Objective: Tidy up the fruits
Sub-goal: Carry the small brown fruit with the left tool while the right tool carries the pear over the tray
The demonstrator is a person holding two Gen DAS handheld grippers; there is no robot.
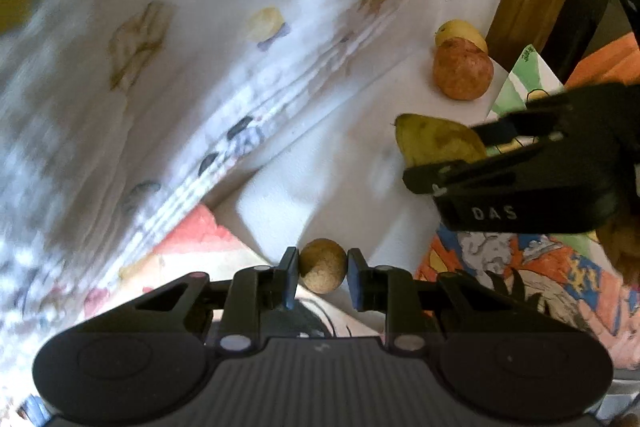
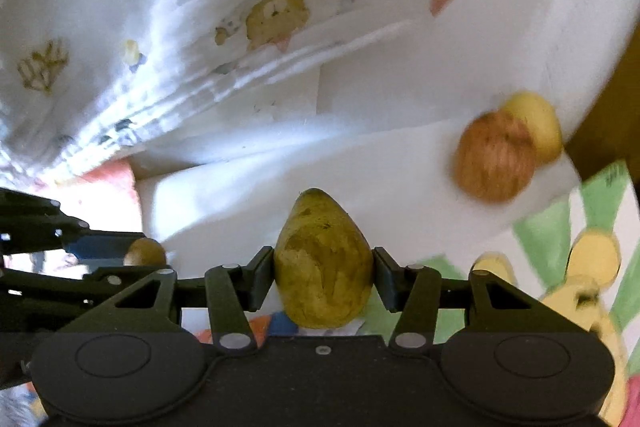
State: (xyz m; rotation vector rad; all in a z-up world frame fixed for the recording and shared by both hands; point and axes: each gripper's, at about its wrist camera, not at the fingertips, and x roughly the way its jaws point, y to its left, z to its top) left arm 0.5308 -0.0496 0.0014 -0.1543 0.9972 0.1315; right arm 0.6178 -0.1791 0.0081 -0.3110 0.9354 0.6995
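Left claw (image 1: 322,273) pinches a small brown fruit (image 1: 322,270); right claw (image 2: 323,277) clamps the pear (image 2: 322,263), both aloft near the apples (image 2: 496,157); claws crowd together, a bump could knock either fruit loose.

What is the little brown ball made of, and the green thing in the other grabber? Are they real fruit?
The little brown ball looks matte and finely speckled, like rough fruit skin or even cork; I can't tell which. The green thing is a pear: dull yellow-green skin with brown blotches, so probably real fruit, though a good fake could look alike. Both grabbers, left gripper and right gripper, look like black plastic.
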